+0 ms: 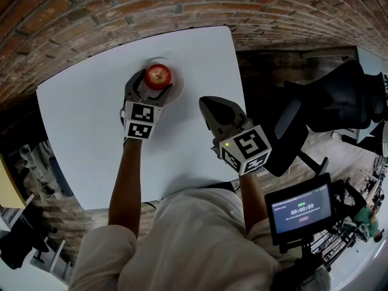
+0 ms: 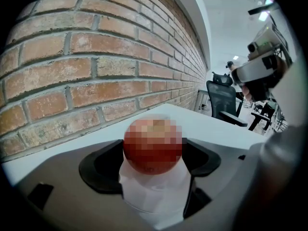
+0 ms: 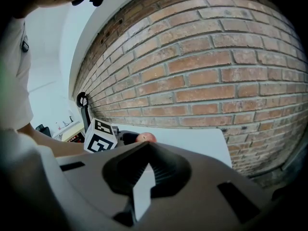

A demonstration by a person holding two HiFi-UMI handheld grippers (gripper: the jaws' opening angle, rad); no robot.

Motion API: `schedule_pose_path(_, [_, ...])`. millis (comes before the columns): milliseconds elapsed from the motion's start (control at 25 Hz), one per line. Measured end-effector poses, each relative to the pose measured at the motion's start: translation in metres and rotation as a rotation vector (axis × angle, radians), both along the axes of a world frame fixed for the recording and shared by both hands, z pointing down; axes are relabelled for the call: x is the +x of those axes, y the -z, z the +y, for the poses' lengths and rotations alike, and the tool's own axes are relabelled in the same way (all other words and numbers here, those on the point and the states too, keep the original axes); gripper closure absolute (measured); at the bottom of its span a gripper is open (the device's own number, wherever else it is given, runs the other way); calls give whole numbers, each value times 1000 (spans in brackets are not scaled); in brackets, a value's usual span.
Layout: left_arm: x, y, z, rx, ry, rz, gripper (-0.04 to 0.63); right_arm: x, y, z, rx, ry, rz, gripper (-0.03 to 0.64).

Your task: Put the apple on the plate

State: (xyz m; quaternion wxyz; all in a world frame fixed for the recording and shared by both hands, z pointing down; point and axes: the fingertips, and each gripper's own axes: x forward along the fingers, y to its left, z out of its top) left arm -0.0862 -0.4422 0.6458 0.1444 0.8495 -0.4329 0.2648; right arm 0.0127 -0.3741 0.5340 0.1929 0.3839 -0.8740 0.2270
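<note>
A red apple (image 1: 158, 75) is over a white plate (image 1: 180, 80) at the far middle of the white table (image 1: 85, 138). My left gripper (image 1: 151, 86) is shut on the apple, one jaw on each side of it. In the left gripper view the apple (image 2: 153, 146) fills the gap between the dark jaws, with the white plate (image 2: 155, 194) right under it. I cannot tell whether the apple touches the plate. My right gripper (image 1: 207, 106) hovers to the right of the plate, shut and empty. The right gripper view shows its jaw tips (image 3: 147, 147) meeting, with the apple (image 3: 146, 137) beyond.
A brick wall (image 1: 91, 17) runs close behind the table's far edge. A black office chair (image 1: 339, 102) stands off the table's right side. A small screen on a stand (image 1: 301, 210) sits at lower right. The table's right edge (image 1: 239, 83) is near the right gripper.
</note>
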Motion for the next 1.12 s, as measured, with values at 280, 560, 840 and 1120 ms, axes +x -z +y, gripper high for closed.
schedule_pose_path(280, [-3,-2,-2,-5,29,12,212,1,-1,0,-2,5,-2,614])
schedule_pose_path(560, [-2,2,3,-29,33,85,190,1,2,4,2,11,-10,614])
schedule_pose_path(840, [-3,8,15,-36,40,81,190,-1,13,13,19,24,-23,614])
schedule_pose_path(1120, [-11,25,31,-16,38,24,190,-3,28,22,43,37,-38,614])
